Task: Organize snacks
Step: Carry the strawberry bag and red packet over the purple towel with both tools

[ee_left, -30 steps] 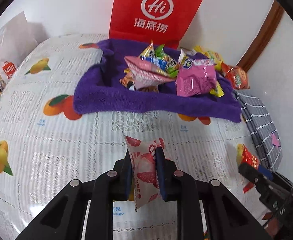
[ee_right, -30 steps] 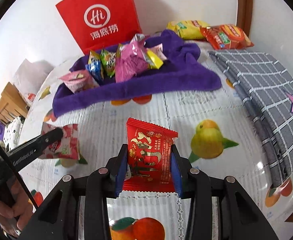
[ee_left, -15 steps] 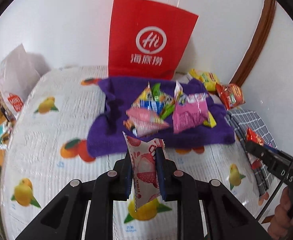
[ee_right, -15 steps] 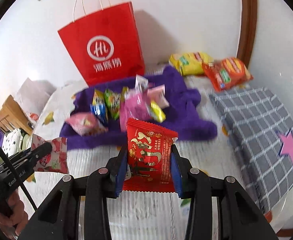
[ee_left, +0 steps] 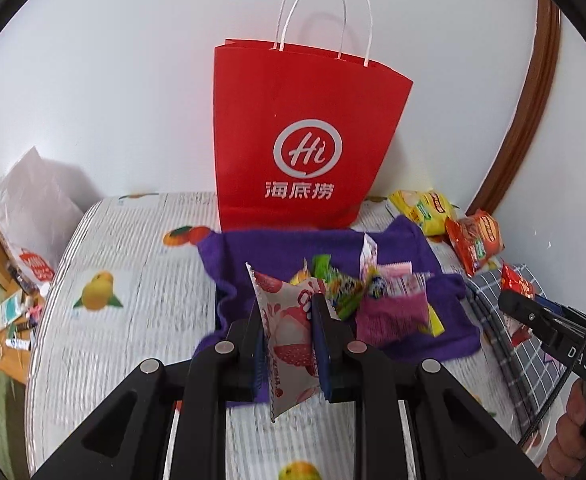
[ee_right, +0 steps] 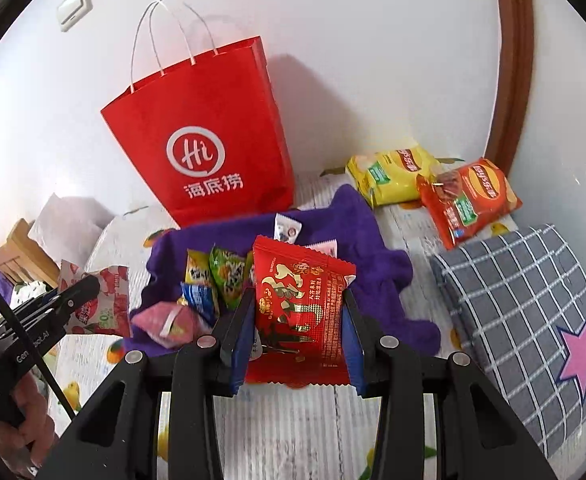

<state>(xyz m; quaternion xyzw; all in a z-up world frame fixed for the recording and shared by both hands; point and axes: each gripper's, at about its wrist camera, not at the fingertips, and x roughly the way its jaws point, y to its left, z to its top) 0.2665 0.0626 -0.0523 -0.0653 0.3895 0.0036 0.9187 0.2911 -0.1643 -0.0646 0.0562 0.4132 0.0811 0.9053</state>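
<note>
Purple towel [ee_left: 445, 256] holds snack packets [ee_left: 389, 312] before red bag [ee_left: 305, 136].

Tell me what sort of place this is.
Probably a room at home: a table under a fruit-print tablecloth, a wall light switch, and a folded checked cloth beside loose snacks.

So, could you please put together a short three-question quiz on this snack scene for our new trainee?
1. True or false: the left tool is shut on a strawberry-print packet.
2. What does the right tool hold? A) a yellow chip bag B) a red snack packet C) a green candy
3. Fill in: the loose snacks lie on a ______ towel in front of the red paper bag.

Key
1. True.
2. B, the red snack packet; the yellow chip bag lies at the back by the wall.
3. Purple: the purple towel.
</note>
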